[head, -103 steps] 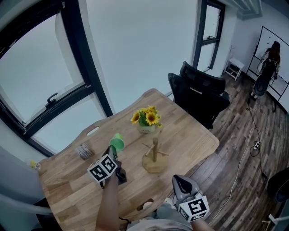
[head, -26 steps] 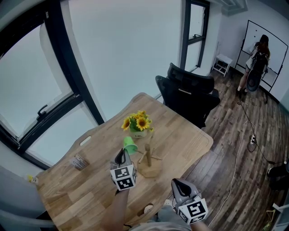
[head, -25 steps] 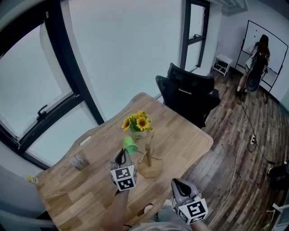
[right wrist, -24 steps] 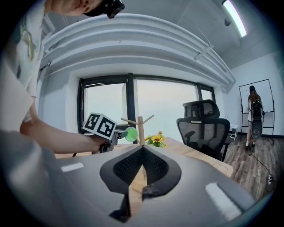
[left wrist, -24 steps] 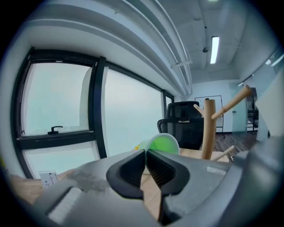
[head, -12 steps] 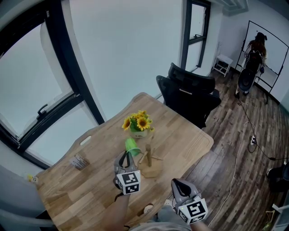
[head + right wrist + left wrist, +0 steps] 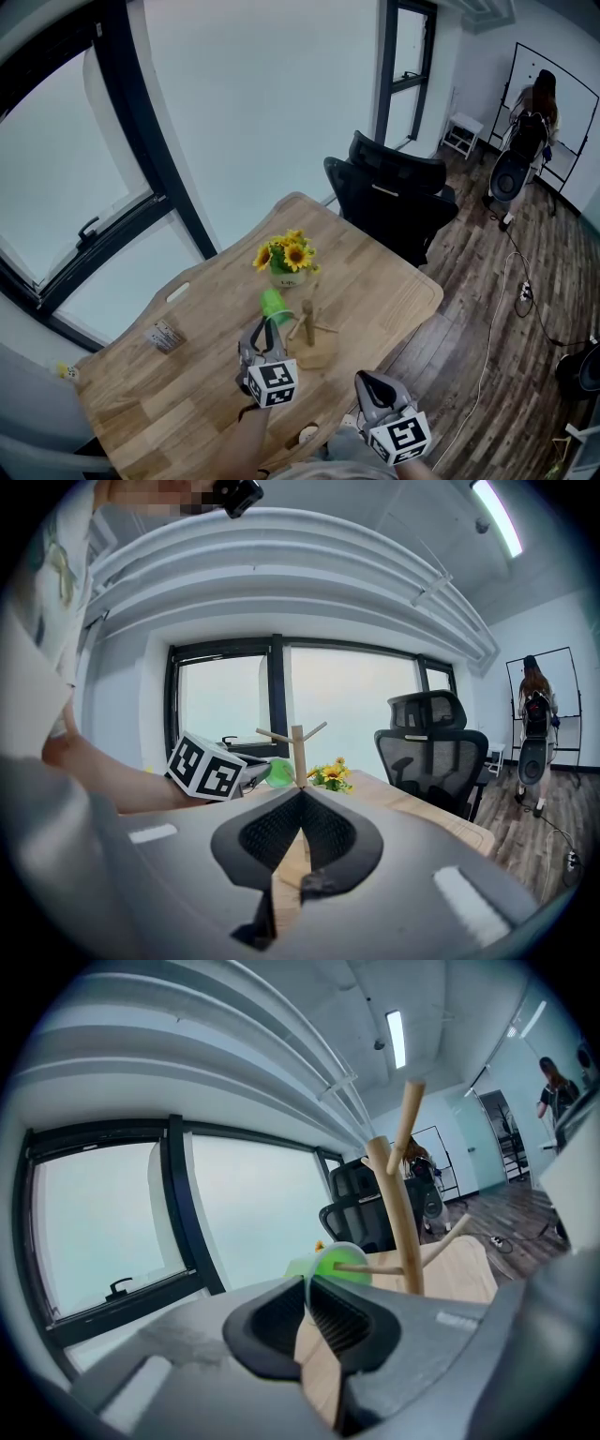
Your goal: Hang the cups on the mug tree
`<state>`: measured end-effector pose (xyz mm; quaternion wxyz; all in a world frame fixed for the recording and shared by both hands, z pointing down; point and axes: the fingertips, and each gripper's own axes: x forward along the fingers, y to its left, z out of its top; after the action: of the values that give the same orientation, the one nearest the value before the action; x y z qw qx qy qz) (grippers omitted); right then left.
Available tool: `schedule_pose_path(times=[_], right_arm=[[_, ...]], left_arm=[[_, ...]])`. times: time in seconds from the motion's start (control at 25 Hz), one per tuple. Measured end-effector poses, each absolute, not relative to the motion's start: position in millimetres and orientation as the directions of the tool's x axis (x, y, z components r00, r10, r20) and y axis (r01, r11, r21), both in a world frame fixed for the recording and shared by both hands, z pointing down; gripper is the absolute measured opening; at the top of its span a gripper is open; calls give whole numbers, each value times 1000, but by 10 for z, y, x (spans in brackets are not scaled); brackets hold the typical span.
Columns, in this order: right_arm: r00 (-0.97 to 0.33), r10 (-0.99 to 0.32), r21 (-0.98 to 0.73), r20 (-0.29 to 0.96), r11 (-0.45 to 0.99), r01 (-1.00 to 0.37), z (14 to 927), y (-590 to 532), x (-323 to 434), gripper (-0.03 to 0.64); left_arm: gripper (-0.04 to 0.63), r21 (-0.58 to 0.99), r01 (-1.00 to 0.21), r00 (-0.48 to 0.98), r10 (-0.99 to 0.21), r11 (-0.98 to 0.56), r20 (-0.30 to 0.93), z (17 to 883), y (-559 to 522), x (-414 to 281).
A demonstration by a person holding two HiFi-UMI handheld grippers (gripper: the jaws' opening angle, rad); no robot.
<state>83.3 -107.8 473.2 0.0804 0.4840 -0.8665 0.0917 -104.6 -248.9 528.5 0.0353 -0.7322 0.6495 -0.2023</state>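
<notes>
Left gripper [image 7: 307, 1309] pinches green cup [image 7: 339, 1262] by its rim, cup mouth on 10 o'clock peg of mug tree [image 7: 310, 330]; not yet released. Right gripper [image 7: 300, 803] closed, empty.

Sunflower pot [image 7: 284, 272] stands close behind the mug tree [image 7: 310, 339].

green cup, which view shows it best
Left gripper view: the green cup is close up, a mug tree peg at its mouth. The head and right gripper views show it small, beside the tree.

Cup [image 7: 342, 1258] mostly hidden behind left gripper [image 7: 307, 1283] jaws, & mug tree [image 7: 398, 1213] base.
</notes>
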Motion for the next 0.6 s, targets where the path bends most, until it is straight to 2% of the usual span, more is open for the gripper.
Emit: schedule_pose_path(times=[0.6], right_arm=[[-520,-823,-82,229,516,-853,4752,-1045,854,0]], left_arm=[[18,-375,-906,94,-958,-194,269,5384,-2383,-916]])
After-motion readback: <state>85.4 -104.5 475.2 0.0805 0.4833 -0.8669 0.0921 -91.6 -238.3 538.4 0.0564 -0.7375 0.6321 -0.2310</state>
